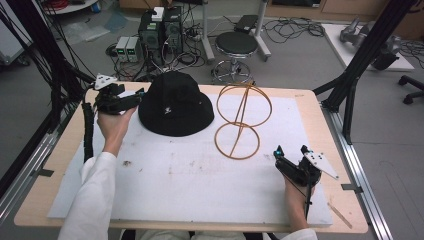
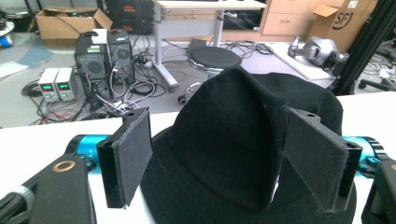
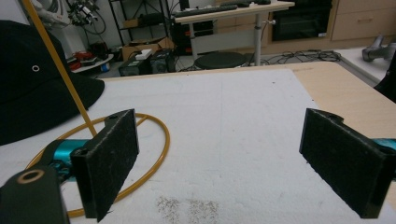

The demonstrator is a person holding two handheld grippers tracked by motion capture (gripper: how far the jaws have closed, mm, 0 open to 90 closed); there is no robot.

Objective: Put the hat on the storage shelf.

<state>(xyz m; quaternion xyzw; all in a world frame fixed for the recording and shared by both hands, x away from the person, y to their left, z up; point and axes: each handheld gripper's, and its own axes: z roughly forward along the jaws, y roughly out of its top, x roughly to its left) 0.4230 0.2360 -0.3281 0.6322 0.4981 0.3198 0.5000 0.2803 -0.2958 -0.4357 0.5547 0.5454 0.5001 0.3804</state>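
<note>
While my left hand-held gripper [image 2: 224,163] gapes empty astride the hat's [image 2: 243,140] crown, near the bench's far-left corner, my right hand-held gripper [image 3: 229,163] idles open.

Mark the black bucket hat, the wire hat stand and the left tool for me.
black bucket hat [image 1: 176,102], high view, on its crown.
wire hat stand [image 1: 237,141], high view, inside its base ring.
left tool [image 2: 219,163], left gripper view, midway between its fingertips.

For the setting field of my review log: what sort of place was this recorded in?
Most likely a lab or workshop: computer towers and tangled cables on the floor, a stool behind the table, and cardboard boxes by the wall.
</note>
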